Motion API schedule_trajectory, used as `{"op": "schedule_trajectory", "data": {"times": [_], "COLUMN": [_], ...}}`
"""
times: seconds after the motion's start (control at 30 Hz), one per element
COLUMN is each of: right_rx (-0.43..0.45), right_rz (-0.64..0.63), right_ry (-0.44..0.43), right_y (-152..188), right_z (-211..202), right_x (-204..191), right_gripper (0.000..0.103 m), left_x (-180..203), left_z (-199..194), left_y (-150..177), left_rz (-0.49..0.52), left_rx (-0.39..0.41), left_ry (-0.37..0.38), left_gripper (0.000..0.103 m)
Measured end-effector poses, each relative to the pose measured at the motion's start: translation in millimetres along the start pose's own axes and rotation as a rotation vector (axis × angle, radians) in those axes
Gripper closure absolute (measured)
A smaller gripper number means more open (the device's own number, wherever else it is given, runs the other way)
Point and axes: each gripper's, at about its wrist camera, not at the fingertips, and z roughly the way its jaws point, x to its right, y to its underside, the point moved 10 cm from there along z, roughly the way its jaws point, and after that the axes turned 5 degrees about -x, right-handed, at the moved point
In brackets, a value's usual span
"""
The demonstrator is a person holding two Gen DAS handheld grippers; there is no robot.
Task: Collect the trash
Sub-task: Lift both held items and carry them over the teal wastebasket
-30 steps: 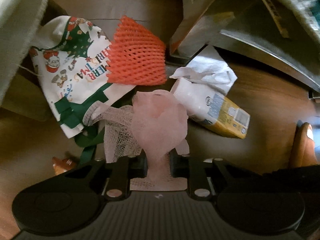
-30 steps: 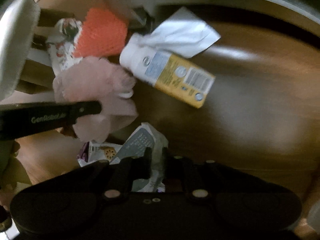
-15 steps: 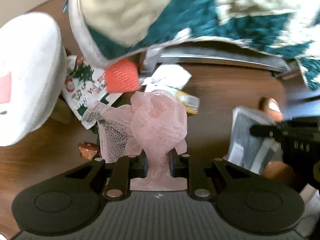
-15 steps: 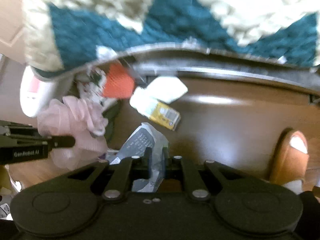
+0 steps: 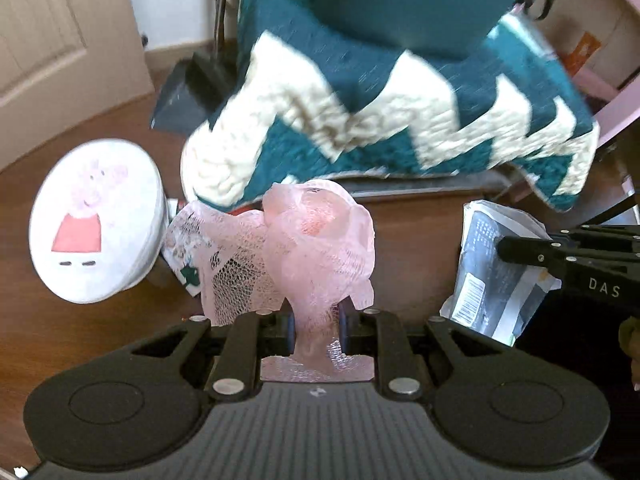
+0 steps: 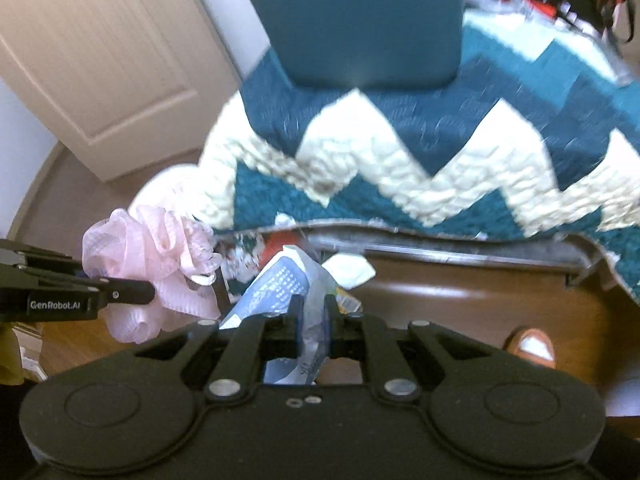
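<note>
Brown wooden floor (image 5: 416, 240) below the zigzag quilt (image 5: 400, 128), and your left tongs (image 5: 316, 330) pinch pink mesh (image 5: 320, 248) at twelve o'clock, right tongs (image 6: 310, 322) clamp a crumpled wrapper (image 6: 280, 284), both held clear for binning.

A crumpled pink mesh net (image 5: 320, 248) is standing bunched upright, its lower end sitting pinched between the left gripper's (image 5: 316, 330) fingers. A creased printed plastic wrapper (image 6: 296, 292) is sitting clamped in the right gripper (image 6: 312, 324).

L tongs (image 5: 316, 330): matte blk, silver rivets, ribbed top | R tongs (image 6: 311, 330): blk, "GenRobot.AI"/"DAS" wht txt
</note>
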Motion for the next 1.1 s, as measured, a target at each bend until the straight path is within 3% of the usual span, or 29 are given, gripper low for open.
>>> {"op": "schedule_trajectory", "data": {"times": [0.3, 0.6, 1.1], "right_rx": [0.19, 0.348, 0.633], "right_rz": [-0.05, -0.122, -0.241], "right_ry": [0.001, 0.008, 0.116], "right_y": [-16, -43, -162], "right_z": [-100, -177, -285], "right_x": [3, 2, 2], "right_gripper": [0.094, 0.094, 0.094], "left_x": [49, 90, 132], "left_z": [-88, -160, -261], "left_y": [0, -23, -120], "left_rz": [0.044, 0.07, 0.081], "left_rx": [0.155, 0.306, 0.546], "left_ry": [-0.044, -0.068, -0.091], "left_gripper": [0.084, 0.084, 0.084]}}
